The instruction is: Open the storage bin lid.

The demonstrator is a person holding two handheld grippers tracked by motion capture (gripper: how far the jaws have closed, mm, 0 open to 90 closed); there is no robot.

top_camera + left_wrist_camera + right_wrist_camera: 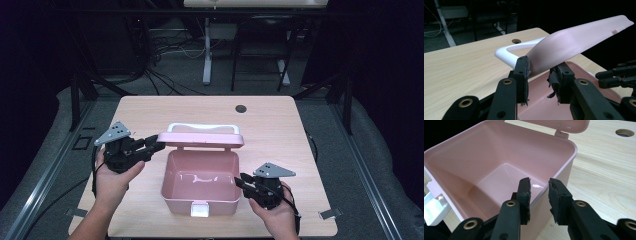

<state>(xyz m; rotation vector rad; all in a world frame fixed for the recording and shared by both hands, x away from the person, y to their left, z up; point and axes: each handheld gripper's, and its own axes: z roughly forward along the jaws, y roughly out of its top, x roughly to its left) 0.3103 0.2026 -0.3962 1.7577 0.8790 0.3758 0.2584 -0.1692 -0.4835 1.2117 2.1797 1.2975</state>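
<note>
A pink box (185, 202) stands in the middle of the table, empty inside, with a white latch (200, 210) on its front wall. Its lid (200, 139) is raised at the back and carries a white handle (202, 127). My left gripper (159, 146) is shut on the lid's left corner (579, 37), pads either side of it. My right gripper (239, 181) straddles the box's right wall (564, 162) near the front corner. One pad is inside and one outside, with a gap showing, so it is open.
A round cable hole (241, 108) sits at the back right of the wooden table (290, 135). Bare tabletop lies to both sides of the box. Metal rails (45, 170) run along the floor, and desk legs and cables (165, 75) stand behind the table.
</note>
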